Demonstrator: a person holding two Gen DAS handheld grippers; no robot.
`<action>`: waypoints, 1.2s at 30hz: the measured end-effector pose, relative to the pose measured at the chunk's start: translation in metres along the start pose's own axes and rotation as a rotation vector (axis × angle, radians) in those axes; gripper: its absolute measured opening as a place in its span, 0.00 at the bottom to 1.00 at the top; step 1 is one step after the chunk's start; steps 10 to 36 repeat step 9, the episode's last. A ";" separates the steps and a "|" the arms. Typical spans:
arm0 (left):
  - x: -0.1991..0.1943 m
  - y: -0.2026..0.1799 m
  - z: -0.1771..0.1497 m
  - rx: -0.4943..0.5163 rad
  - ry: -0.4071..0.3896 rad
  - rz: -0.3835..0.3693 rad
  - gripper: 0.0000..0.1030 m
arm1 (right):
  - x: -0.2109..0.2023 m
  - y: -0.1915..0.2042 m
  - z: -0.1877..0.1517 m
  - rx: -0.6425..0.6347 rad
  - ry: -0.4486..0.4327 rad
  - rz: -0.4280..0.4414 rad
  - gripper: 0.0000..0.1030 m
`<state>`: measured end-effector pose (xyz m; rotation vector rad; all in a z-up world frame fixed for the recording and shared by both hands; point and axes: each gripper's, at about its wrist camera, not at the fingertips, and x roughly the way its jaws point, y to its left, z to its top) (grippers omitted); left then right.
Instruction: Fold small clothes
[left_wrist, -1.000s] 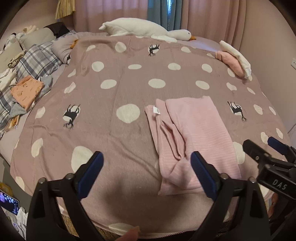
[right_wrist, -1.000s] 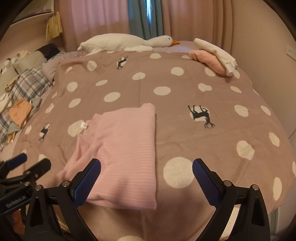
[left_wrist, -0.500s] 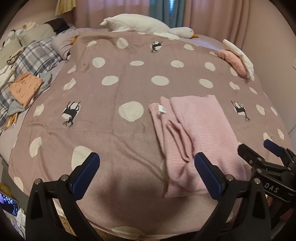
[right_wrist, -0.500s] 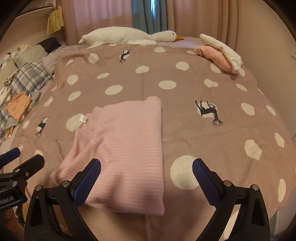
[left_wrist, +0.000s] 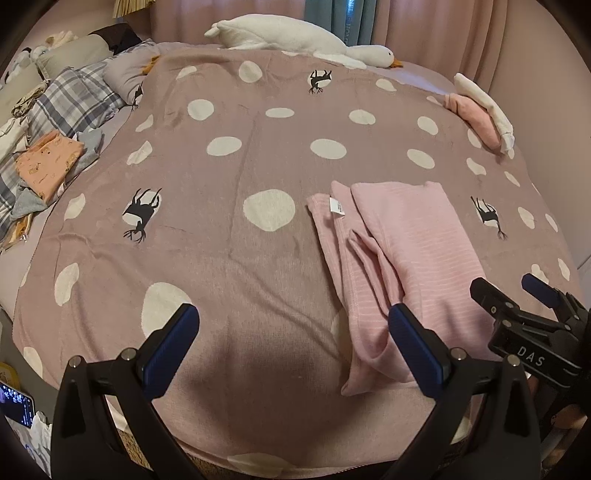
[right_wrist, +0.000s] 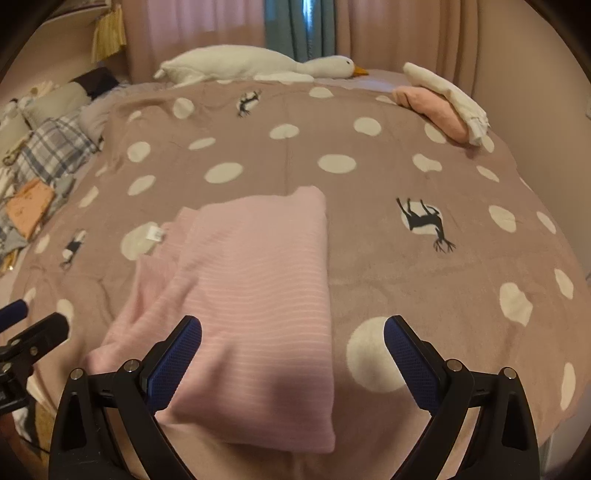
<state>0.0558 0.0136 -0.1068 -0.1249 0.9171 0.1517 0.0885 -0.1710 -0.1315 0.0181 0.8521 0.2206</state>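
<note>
A pink striped garment (left_wrist: 402, 254) lies partly folded lengthwise on the dotted mauve blanket (left_wrist: 229, 229), with a white label near its far left corner. It also shows in the right wrist view (right_wrist: 255, 280). My left gripper (left_wrist: 291, 347) is open and empty, over the blanket just left of the garment's near end. My right gripper (right_wrist: 291, 354) is open and empty, over the garment's near right edge. The right gripper also shows in the left wrist view (left_wrist: 517, 299) at the right.
A white goose plush (left_wrist: 295, 37) lies at the bed's far edge. Folded pink and white clothes (left_wrist: 480, 114) sit at the far right. An orange garment (left_wrist: 48, 162) and plaid bedding (left_wrist: 70, 103) lie on the left. A phone (left_wrist: 14, 402) glows at the lower left.
Both grippers have moved forward over the bed, nearer the pink garment. Both stay open. The garment has not moved.
</note>
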 end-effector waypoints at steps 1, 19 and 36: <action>0.000 0.000 0.000 0.002 0.000 -0.001 0.99 | 0.000 0.000 0.000 0.002 0.004 0.016 0.95; 0.005 0.003 0.003 -0.002 -0.007 0.007 0.99 | -0.004 0.007 0.000 -0.028 -0.004 0.028 0.96; 0.005 0.003 0.003 -0.002 -0.007 0.007 0.99 | -0.004 0.007 0.000 -0.028 -0.004 0.028 0.96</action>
